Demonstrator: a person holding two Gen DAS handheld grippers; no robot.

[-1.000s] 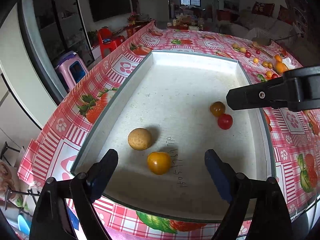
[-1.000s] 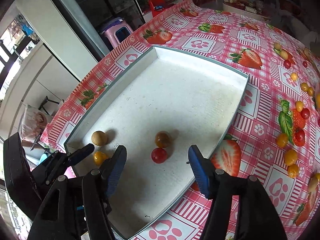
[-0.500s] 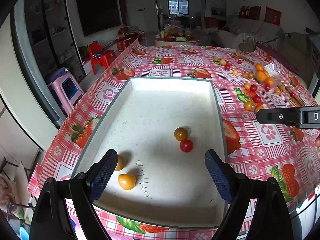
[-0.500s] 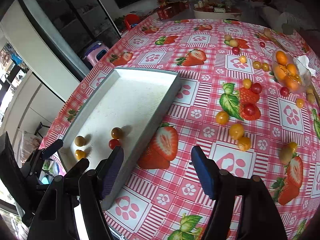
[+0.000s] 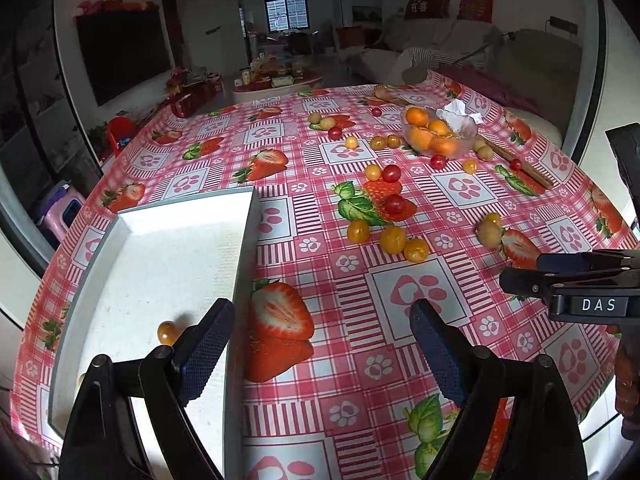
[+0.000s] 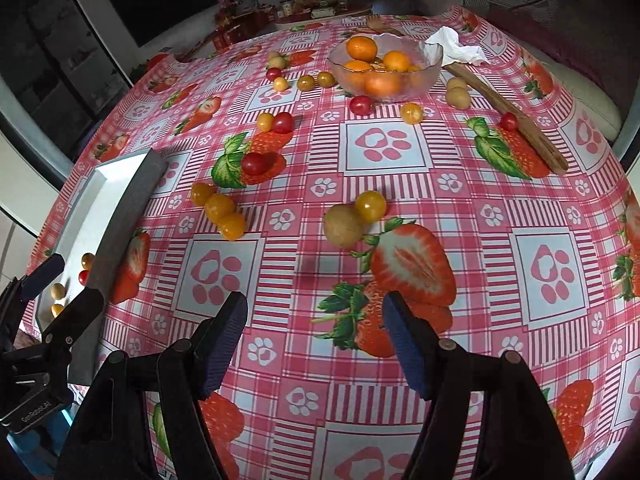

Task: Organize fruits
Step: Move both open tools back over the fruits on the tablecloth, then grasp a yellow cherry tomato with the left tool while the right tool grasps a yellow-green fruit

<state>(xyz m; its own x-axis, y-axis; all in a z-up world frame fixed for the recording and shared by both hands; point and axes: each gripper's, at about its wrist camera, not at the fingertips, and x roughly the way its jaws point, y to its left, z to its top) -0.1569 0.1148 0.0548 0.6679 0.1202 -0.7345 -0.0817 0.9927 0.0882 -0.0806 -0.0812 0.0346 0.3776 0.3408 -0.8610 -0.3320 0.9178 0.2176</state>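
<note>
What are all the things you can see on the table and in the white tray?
Tray: one, white, left edge.
Fruits in tray: four, small, mixed colours, near end.
Glass bowl: one, clear, far side.
Oranges: several, in bowl.
Loose small fruits: many, red, yellow, tan, scattered on tablecloth.
Tissue: one, white, beside bowl.
Wooden utensil: one, brown, right.
Tablecloth: red strawberry check.
Left gripper: open.
Right gripper: open.

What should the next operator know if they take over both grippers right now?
Left gripper: open, empty, over the white tray's right wall.
Right gripper: open, empty, above the tablecloth, short of the brown fruit and yellow tomato.
Done: four small fruits in the tray.
Left: many tomatoes and fruits scattered near the glass bowl of oranges.
</note>
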